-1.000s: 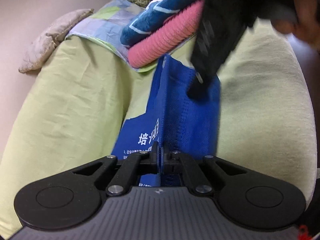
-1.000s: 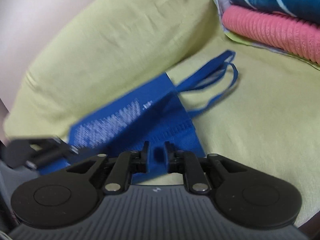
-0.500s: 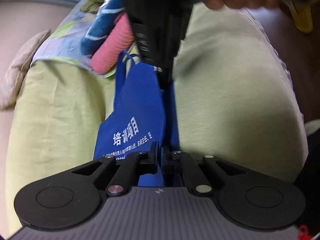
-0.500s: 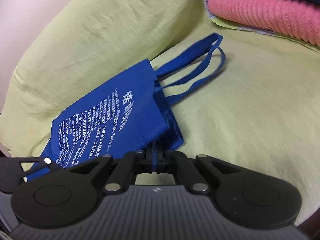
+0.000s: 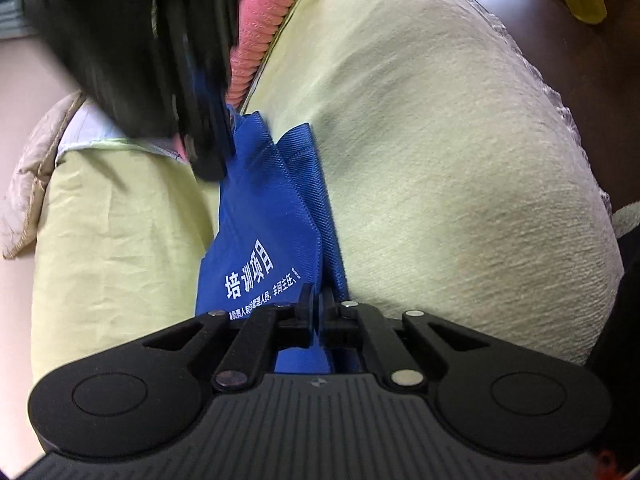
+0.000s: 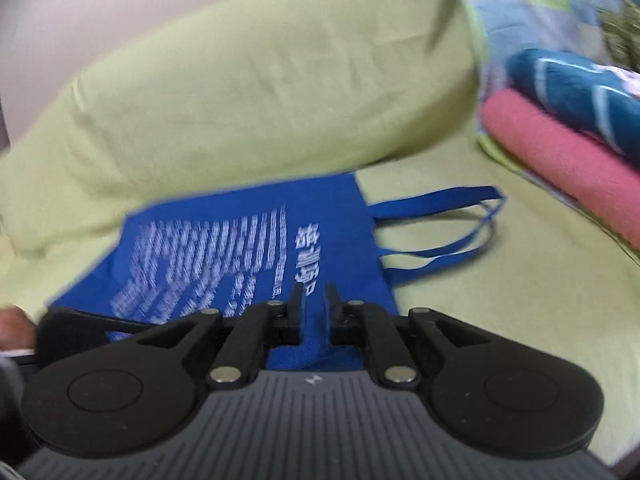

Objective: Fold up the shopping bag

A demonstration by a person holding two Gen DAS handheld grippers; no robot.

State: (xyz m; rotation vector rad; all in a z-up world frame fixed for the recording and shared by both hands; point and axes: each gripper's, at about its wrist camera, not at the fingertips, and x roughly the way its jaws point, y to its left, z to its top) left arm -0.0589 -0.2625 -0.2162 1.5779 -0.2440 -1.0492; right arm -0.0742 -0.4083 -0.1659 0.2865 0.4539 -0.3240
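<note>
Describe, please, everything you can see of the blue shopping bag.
The blue shopping bag looks like woven fabric with white printed text and two thin strap handles. It lies mostly flat on the green cover, handles toward the folded towels. The left tool pinches one edge; the right tool straddles another edge, its fingers slightly apart.

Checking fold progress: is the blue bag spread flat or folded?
Mostly spread: the blue bag lies flat, printed face up, handles extended; the left wrist view shows only its gripped edge creased.
</note>
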